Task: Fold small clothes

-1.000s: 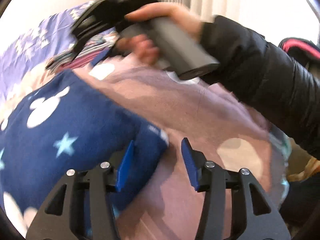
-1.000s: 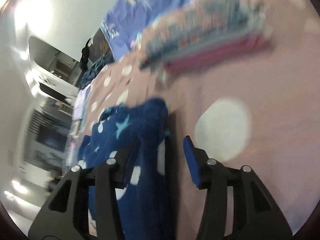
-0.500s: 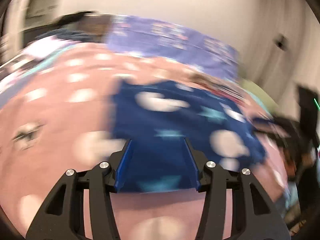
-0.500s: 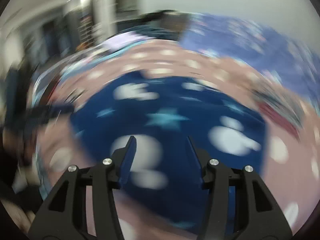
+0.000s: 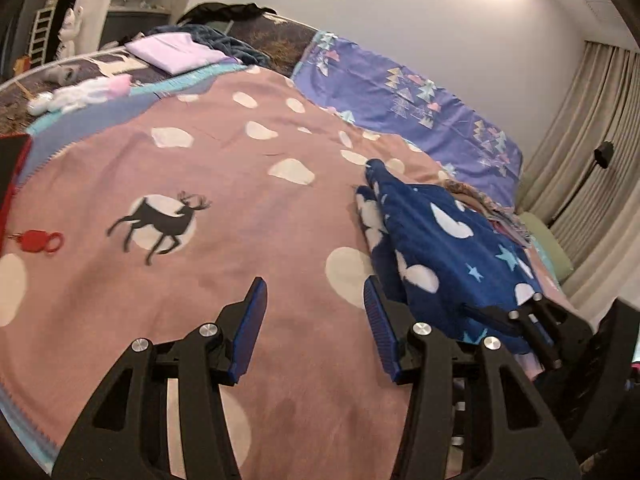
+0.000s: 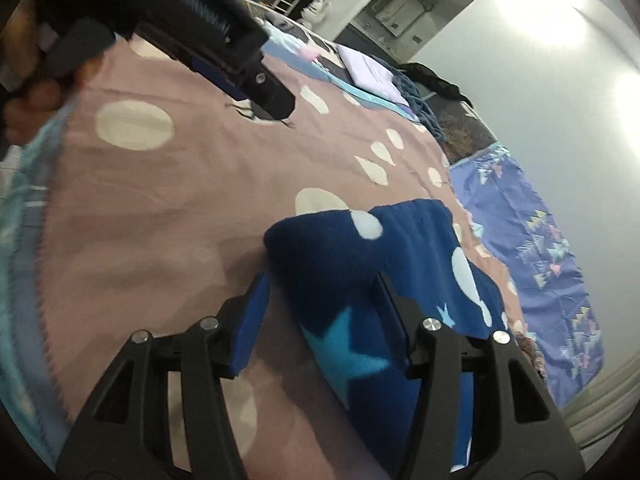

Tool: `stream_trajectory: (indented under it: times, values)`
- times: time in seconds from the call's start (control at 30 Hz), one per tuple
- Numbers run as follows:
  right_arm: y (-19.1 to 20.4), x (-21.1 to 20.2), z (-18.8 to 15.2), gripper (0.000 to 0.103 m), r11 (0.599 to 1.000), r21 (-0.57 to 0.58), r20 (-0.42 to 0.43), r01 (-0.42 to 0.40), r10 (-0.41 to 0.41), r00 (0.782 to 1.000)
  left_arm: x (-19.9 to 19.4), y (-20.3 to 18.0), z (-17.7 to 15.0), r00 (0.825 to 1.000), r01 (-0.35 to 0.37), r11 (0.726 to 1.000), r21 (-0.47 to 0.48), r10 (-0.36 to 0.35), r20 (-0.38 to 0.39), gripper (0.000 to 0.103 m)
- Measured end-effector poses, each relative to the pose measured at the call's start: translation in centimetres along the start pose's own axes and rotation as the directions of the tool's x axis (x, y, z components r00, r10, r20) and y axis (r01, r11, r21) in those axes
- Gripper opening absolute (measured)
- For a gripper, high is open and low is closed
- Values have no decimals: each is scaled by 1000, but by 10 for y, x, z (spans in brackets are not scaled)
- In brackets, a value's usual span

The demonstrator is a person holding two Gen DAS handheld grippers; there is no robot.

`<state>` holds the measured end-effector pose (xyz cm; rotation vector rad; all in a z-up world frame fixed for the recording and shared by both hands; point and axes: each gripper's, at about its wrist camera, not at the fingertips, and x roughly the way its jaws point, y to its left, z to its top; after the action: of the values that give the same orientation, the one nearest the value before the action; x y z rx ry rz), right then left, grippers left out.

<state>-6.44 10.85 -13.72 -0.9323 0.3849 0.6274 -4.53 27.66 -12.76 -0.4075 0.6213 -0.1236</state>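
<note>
A dark blue fleece garment [image 5: 452, 256] with white shapes and pale blue stars lies folded over on the pink spotted blanket [image 5: 224, 184]. My left gripper [image 5: 314, 320] hovers open over bare blanket just left of the garment, with nothing between its blue pads. My right gripper [image 6: 324, 320] has the garment's folded end [image 6: 352, 280] between its jaws, which are opening; the left pad [image 6: 250, 328] stands clear of the cloth. In the left wrist view the right gripper [image 5: 520, 320] rests at the garment's near edge. A hand [image 6: 32, 96] carries the left gripper [image 6: 264, 96] at upper left.
A stack of folded clothes [image 5: 492, 208] lies just behind the blue garment. A purple patterned sheet [image 5: 400, 96] covers the far end of the bed. Folded lilac cloth [image 5: 176, 54] sits far left, a red object [image 5: 38, 240] near the left edge, and curtains [image 5: 592, 160] hang right.
Both hands have swept across the bed and rolled. The left gripper has gone from over the blue garment to bare blanket beside it. The right jaws stand a little wider around the fold.
</note>
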Motion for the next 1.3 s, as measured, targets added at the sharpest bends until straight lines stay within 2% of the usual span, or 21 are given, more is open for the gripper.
stream_trajectory:
  times: [0.23,0.27,0.3,0.33,0.43,0.5,0.6,0.63,0.7,0.73,0.8,0.87,0.9,0.93,1.0,1.07,1.1,1.17,1.23,1.27,1.3]
  values:
    - [23,22,9,56,982,-109,25,154,-152,988,19,4,16,997,72,997,-6,-72,-2,57]
    - [23,26,11,53,982,-107,33,155,-152,988,20,6,18,997,74,997,-7,-74,-2,57]
    - [22,30,13,30,984,-105,28,146,-144,989,21,9,19,997,73,997,-12,-73,-3,57]
    - [22,36,15,25,984,-104,12,142,-141,990,22,12,19,998,69,997,-15,-69,-4,57]
    - [18,24,22,17,996,-53,28,73,-72,997,22,20,24,997,73,997,-34,-73,0,57]
    - [19,14,26,15,998,-36,32,46,-44,998,30,25,32,991,131,990,-61,-132,-11,57]
    - [32,20,15,15,994,-92,26,51,-49,998,56,22,46,973,214,972,-96,-220,-62,59]
    - [35,24,12,15,994,-100,23,54,-52,998,72,17,54,961,250,963,-103,-260,-96,62]
    - [34,24,14,15,993,-98,30,63,-61,998,100,6,64,925,330,936,-120,-346,-156,66]
    - [32,22,16,15,995,-83,31,57,-55,998,116,0,69,912,346,928,-135,-367,-182,73]
    - [27,22,17,15,998,-48,28,36,-35,999,152,-14,78,869,396,904,-161,-425,-254,76]
    - [24,19,18,15,999,-33,27,30,-29,999,179,-24,82,863,385,907,-169,-419,-284,75]
    - [25,20,18,15,999,-36,27,34,-33,999,196,-29,84,859,381,908,-176,-418,-295,58]
    - [26,20,18,15,999,-37,28,37,-36,999,205,-32,85,859,376,908,-183,-416,-298,29]
    - [24,19,19,15,999,-28,32,45,-44,999,212,-32,93,852,397,885,-243,-454,-262,23]
    - [13,11,26,15,999,22,47,50,-51,998,198,-38,103,853,438,873,-213,-479,-209,23]
    - [3,4,31,15,997,71,59,26,-30,998,186,-44,108,862,447,880,-162,-472,-185,23]
    - [-5,6,35,15,993,113,33,-28,24,999,181,-51,106,887,407,910,-79,-414,-205,23]
    - [4,21,30,15,995,82,-11,-56,57,998,195,-47,91,907,327,945,-30,-322,-270,25]
    - [11,30,25,15,996,71,-39,-60,63,997,205,-43,81,914,294,956,-6,-283,-291,32]
    - [16,32,22,16,997,65,-36,-43,46,998,208,-35,76,910,316,948,-28,-311,-274,32]
